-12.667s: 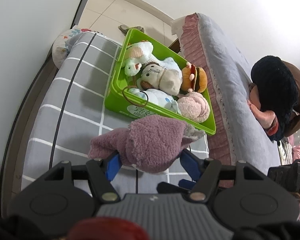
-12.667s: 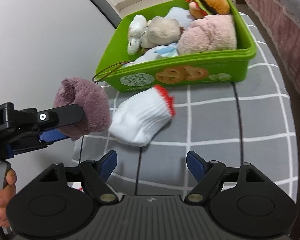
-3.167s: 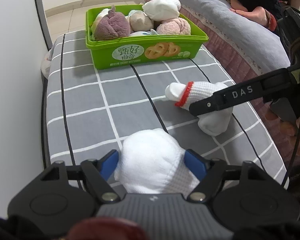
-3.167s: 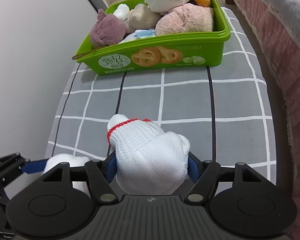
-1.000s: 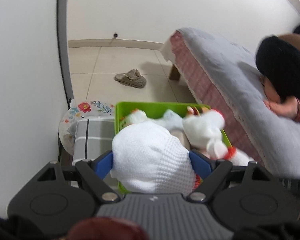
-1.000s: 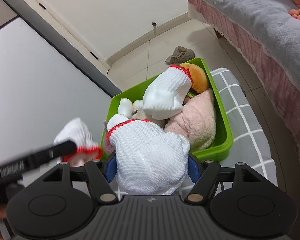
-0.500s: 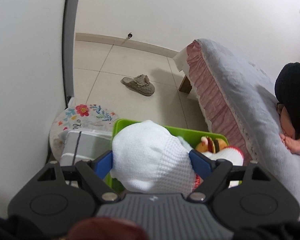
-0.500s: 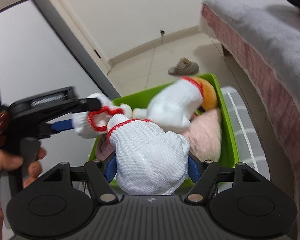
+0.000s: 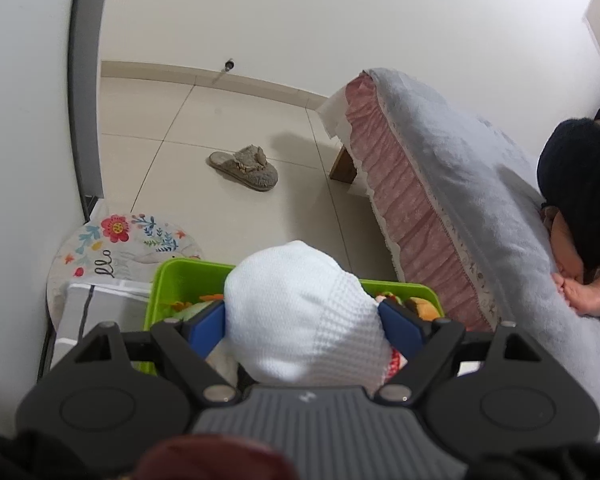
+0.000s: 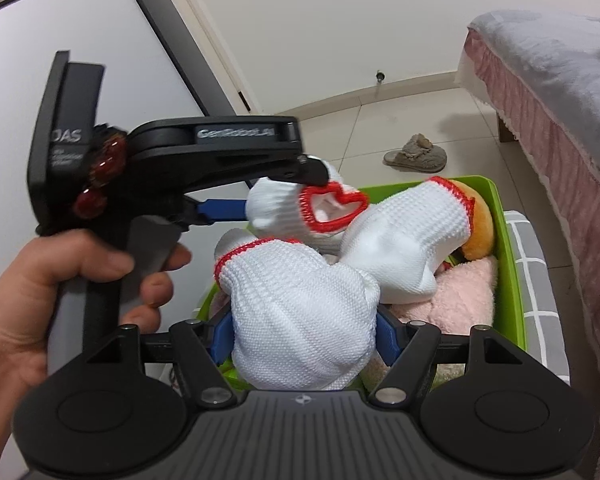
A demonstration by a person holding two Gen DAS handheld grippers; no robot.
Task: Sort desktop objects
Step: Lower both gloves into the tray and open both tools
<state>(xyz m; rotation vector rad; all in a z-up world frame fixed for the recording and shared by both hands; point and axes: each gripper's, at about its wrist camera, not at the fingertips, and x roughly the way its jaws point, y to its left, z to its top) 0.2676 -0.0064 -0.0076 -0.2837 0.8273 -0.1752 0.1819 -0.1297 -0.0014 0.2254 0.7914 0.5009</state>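
Note:
My left gripper (image 9: 304,320) is shut on a balled white knit glove (image 9: 300,328), held above the far end of the green bin (image 9: 180,276). In the right wrist view that left gripper (image 10: 284,196) hangs over the bin with the glove's red cuff (image 10: 332,204) gaping toward me, a hand (image 10: 60,288) on its handle. My right gripper (image 10: 306,332) is shut on a second white glove with a red cuff (image 10: 300,312), over the near end of the green bin (image 10: 512,280). A third white glove (image 10: 412,248) lies on the plush toys inside.
The bin also holds a burger plush (image 10: 480,224) and a pink plush (image 10: 460,300). It stands on a grey checked cover (image 10: 534,264). A slipper (image 9: 244,168) lies on the tiled floor. A bed with a pink frill (image 9: 420,200) runs along the right, a person (image 9: 580,184) lying on it. A floral cushion (image 9: 112,248) sits at left.
The left gripper has carried its glove forward and lower over the bin, filling more of the right wrist view. The right gripper has rolled slightly and still grips its glove.

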